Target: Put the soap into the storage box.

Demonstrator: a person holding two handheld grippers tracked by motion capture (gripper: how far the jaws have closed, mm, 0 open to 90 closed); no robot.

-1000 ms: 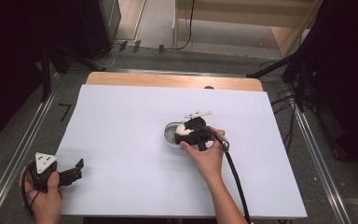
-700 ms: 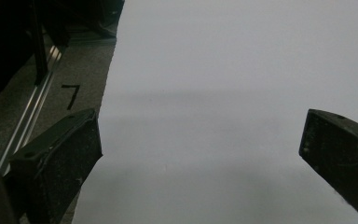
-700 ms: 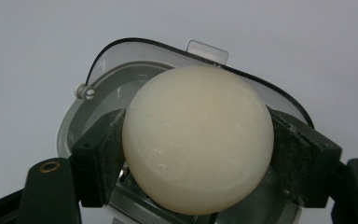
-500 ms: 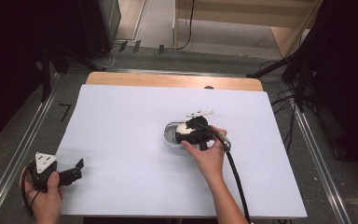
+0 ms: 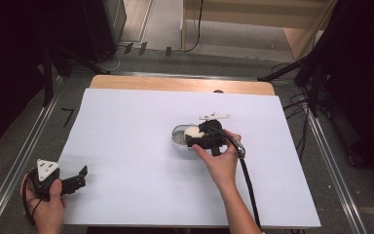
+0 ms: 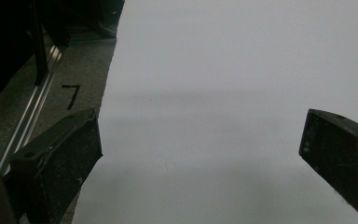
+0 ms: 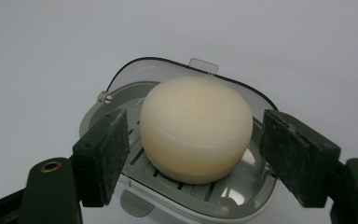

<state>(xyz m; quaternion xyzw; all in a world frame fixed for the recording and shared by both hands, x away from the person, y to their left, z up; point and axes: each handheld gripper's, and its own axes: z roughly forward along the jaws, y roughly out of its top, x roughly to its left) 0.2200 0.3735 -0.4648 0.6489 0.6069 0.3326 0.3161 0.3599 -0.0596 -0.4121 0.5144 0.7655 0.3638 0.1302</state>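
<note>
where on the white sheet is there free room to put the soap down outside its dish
Bare sheet runs wide between the left gripper and the soap dish, and along the far wooden edge. It is crowded only at the dish, where the right gripper flanks the soap.

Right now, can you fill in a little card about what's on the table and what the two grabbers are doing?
Table: white table top
Thing in the middle: round cream soap bar
Soap sits in: grey soap dish with a slotted floor
Lid: clear lid, swung open behind the soap
Right gripper: jaws closed on the soap's two sides
Left gripper: jaws wide open, nothing between them, at the table's near left edge
</note>
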